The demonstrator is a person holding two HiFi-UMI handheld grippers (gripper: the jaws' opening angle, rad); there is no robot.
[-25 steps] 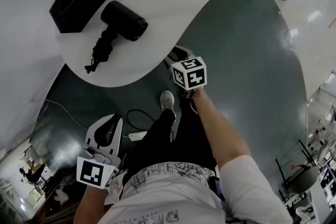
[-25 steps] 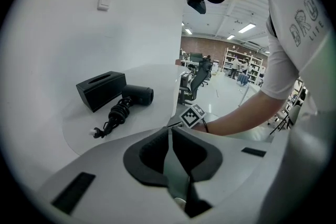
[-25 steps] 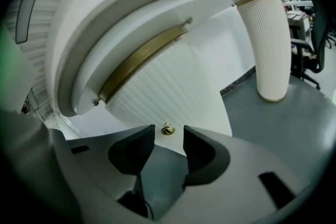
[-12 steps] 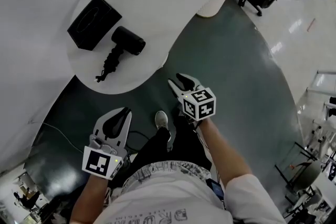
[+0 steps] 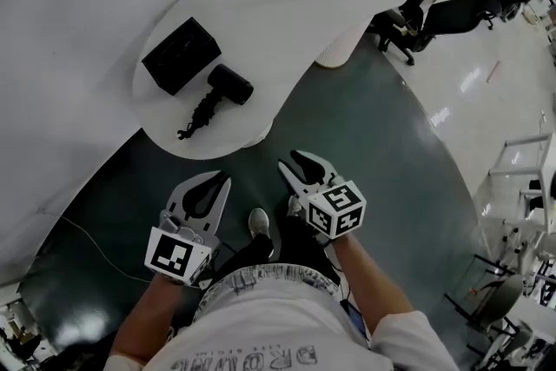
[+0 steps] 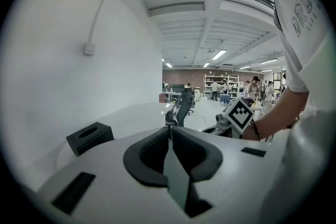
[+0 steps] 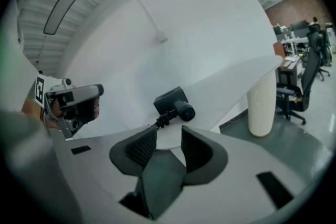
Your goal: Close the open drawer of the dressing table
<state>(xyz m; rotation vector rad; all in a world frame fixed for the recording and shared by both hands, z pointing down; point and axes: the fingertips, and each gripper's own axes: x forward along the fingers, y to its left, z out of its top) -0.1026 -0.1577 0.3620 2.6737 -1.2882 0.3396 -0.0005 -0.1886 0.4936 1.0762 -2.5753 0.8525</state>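
Since neither gripper is on anything right now, this reads to me as the approach part. The left gripper (image 6: 169,127) has its jaws together, tips meeting, nothing in them. The right gripper (image 7: 169,131) has its jaws apart and closing, with nothing between them either. Both hang side by side over the dark floor (image 5: 391,169), well short of the table (image 5: 287,4).

Honest problem: I can't spot the open drawer in any view. The head view only gives me the white top from above, with a black box (image 5: 180,55) and a dryer (image 5: 228,84) lying just beside it, cord trailing toward the near edge. The right gripper view shows the top's edge and a ribbed white leg (image 7: 261,105), but no drawer front. My guess is it sits under the top, out of sight.

So how I'd do it: get the head lower first and actually find the drawer front. Then go in with one gripper, jaws fully together, press flat near the middle of the front and push straight so it doesn't skew. Stay below the top so the dryer doesn't get bumped.
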